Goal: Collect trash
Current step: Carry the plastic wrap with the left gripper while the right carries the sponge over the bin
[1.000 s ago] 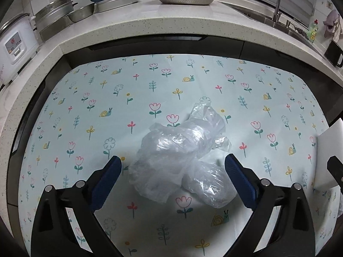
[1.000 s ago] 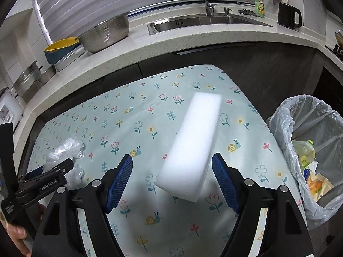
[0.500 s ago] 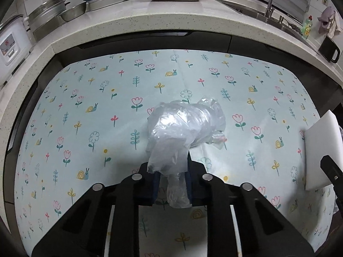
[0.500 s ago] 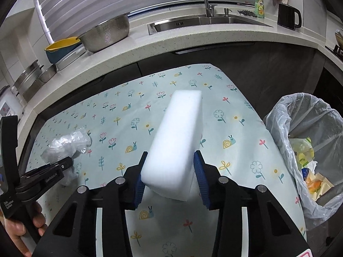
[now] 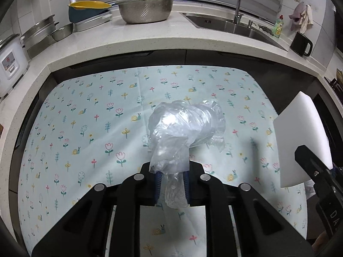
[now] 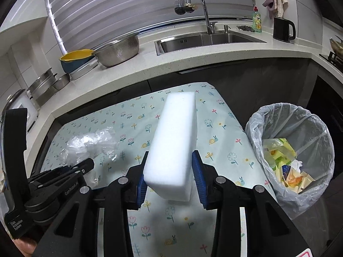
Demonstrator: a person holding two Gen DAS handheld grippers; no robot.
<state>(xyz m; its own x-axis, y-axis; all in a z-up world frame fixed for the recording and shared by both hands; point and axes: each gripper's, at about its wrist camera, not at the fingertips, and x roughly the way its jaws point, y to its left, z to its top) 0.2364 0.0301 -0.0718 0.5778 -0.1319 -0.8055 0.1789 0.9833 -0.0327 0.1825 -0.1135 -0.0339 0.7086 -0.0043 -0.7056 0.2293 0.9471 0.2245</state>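
Note:
My left gripper (image 5: 171, 184) is shut on a crumpled clear plastic bag (image 5: 184, 128) and holds it above the flowered tablecloth (image 5: 85, 128). My right gripper (image 6: 170, 180) is shut on a long white foam block (image 6: 173, 137), lifted off the table. The block also shows at the right edge of the left wrist view (image 5: 300, 137). The bag and left gripper show in the right wrist view (image 6: 90, 145), to the left. A bin lined with a plastic bag (image 6: 291, 150) stands to the right of the table, with wrappers inside.
A kitchen counter (image 5: 150, 40) wraps the far side, with a metal colander (image 5: 145, 10), pans, a rice cooker (image 5: 10, 62), a sink (image 6: 205, 39) with tap, a soap bottle and a black kettle (image 6: 283, 30).
Both grippers closed from open: the left on the plastic bag, the right on the foam block. Both objects have since been lifted off the table.

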